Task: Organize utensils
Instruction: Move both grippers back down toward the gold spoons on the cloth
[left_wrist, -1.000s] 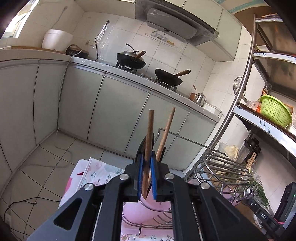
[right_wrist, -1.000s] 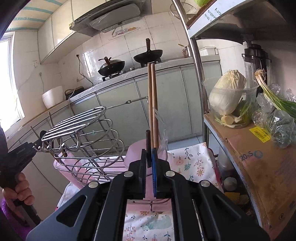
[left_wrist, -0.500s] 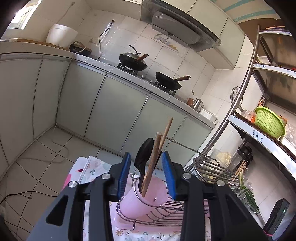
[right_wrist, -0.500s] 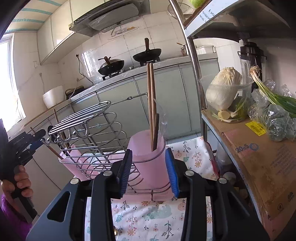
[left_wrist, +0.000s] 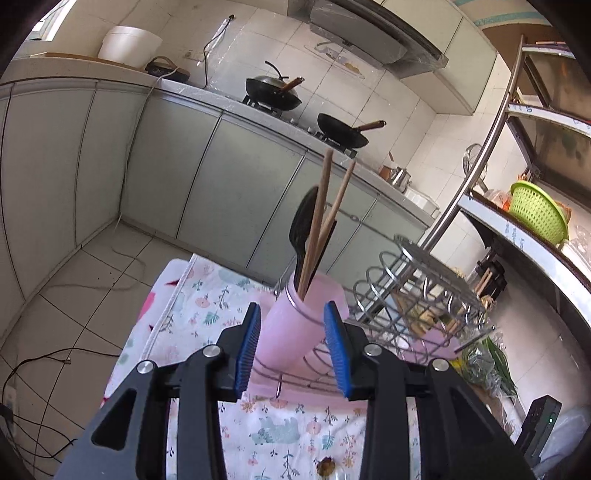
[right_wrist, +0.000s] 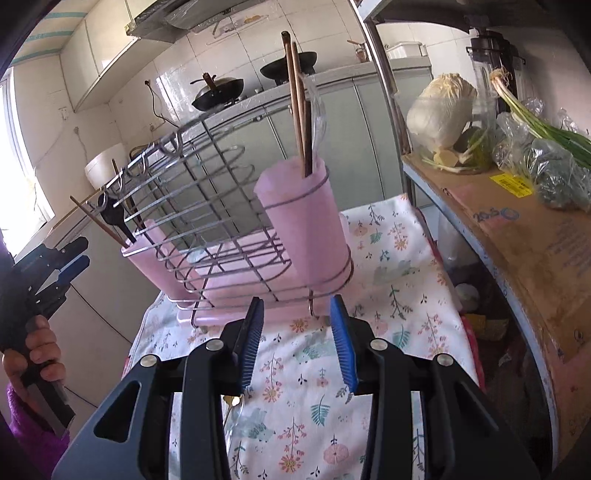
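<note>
In the left wrist view, a pink cup (left_wrist: 295, 332) stands at the near end of a wire rack (left_wrist: 424, 280). It holds two wooden chopsticks (left_wrist: 319, 221) and a black spoon (left_wrist: 303, 218). My left gripper (left_wrist: 292, 306) is open just short of this cup and holds nothing. In the right wrist view, another pink cup (right_wrist: 306, 221) at the rack's right end holds two chopsticks (right_wrist: 295, 103) and a clear spoon (right_wrist: 317, 110). My right gripper (right_wrist: 296, 301) is open and empty, low in front of that cup. The left gripper (right_wrist: 83, 252) shows at the far left, in a hand (right_wrist: 33, 350).
The rack stands on a floral cloth (right_wrist: 388, 266) over a small table. A gold spoon (right_wrist: 231, 400) lies on the cloth behind the right fingers. A shelf with a cardboard box (right_wrist: 517, 229), cabbage and greens is close on the right. Kitchen cabinets (left_wrist: 166, 166) lie beyond.
Both grippers opened and let go of their chopsticks, which now stand in the pink cups. Both hands have drawn back and sunk, so the cups sit higher in view.
</note>
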